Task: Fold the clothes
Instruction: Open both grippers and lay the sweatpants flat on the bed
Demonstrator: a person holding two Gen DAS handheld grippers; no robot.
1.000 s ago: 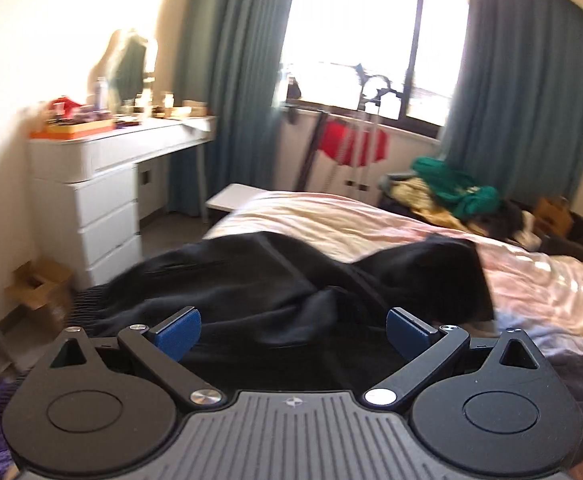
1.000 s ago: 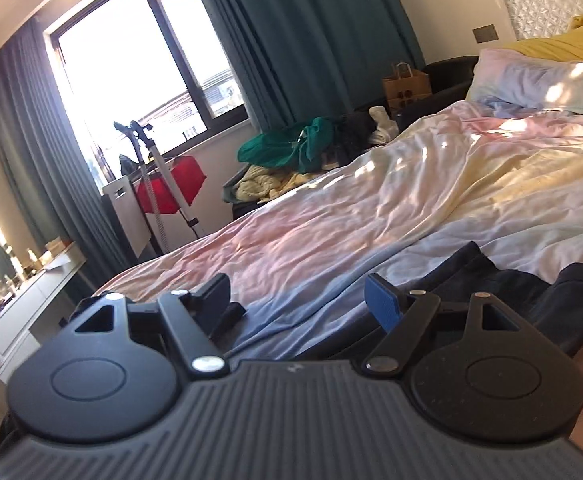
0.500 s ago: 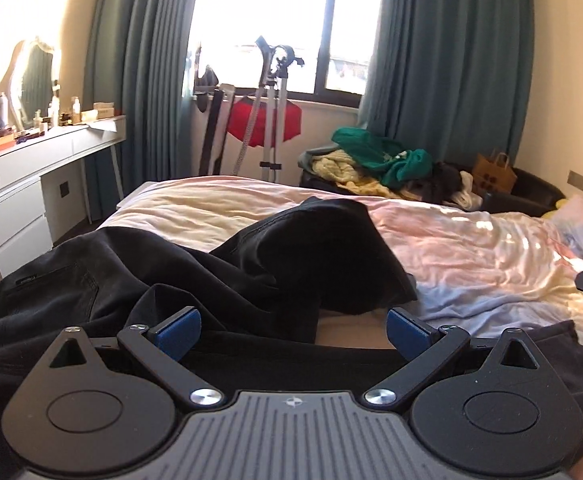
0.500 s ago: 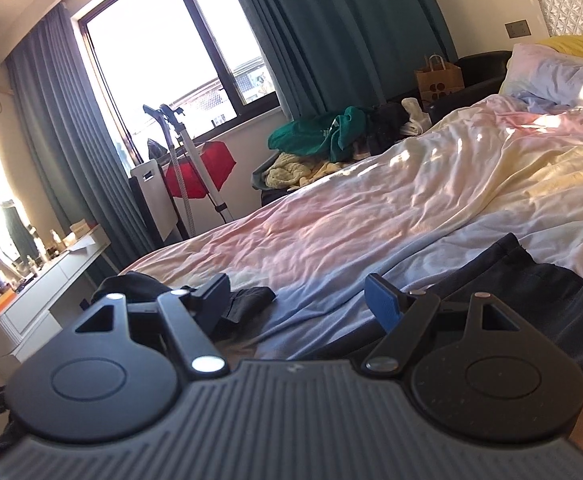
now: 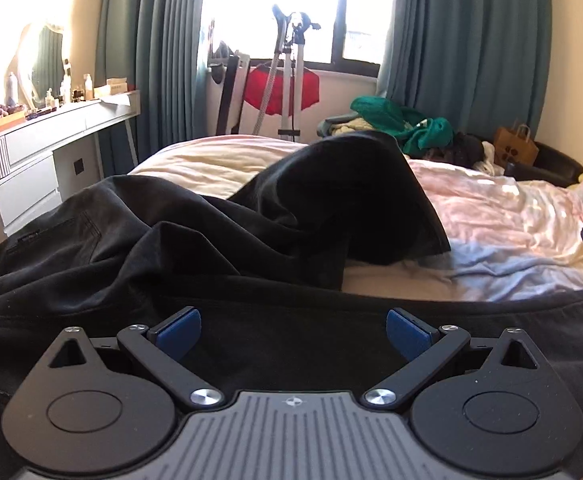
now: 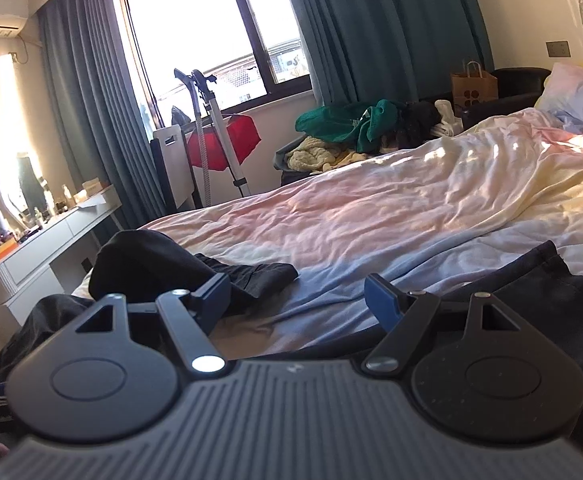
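Only black trousers [image 5: 219,240] on bed [image 6: 371,208]

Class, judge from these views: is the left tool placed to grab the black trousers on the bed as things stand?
Probably yes. The left tool is open, and the black trousers lie just ahead of and below its tips on the bed, with nothing between them.

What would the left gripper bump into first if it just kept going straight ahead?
Most likely the black garment. The left gripper is open, with the dark cloth right in front of its fingers and bunched higher beyond. Depth is hard to judge, so it may skim over the nearest fold first.
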